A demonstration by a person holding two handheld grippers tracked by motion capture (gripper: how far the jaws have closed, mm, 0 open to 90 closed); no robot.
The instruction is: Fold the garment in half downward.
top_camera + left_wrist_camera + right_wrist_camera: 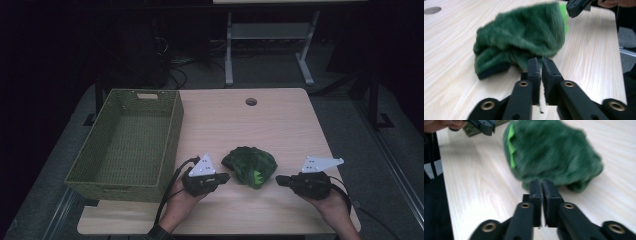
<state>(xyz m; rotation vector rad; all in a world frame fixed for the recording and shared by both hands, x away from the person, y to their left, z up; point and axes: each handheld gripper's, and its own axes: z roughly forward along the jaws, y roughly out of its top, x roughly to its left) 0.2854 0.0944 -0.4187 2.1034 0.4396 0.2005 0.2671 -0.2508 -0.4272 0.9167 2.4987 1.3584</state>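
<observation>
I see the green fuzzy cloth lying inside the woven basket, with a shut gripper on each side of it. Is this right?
Not quite. The high view shows the green fuzzy cloth on the table, right of the woven basket. The left gripper and right gripper do flank it, fingers shut.

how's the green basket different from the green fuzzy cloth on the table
The basket is a pale olive, stiff, woven rectangular box; the cloth is dark green, soft and crumpled into a lump with a bright green patch. The basket sits at the table's left edge, far larger; the cloth lies between the left gripper and right gripper. Both are green and rest on the table.
</observation>
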